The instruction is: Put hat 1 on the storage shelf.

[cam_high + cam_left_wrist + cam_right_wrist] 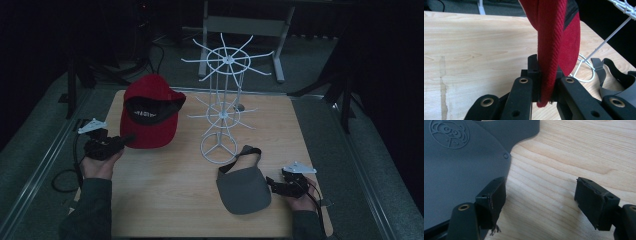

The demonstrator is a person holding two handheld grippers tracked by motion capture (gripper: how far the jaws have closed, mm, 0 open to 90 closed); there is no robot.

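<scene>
The left gripper (pixel 125 138) clamps the red cap (pixel 150 112) by its brim at the table's (pixel 165 195) far left, where a level lift toward the white wire rack (pixel 222 107) looks safest, as the right gripper (pixel 272 183) waits, jaws apart, beside the grey visor (pixel 243 187).

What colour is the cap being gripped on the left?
Red cap, with a black inner band; clearest in the high view.

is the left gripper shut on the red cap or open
Shut on it. In the left gripper view the left gripper has both pads pressed against the red cap at its brim edge, which runs up between them.
</scene>
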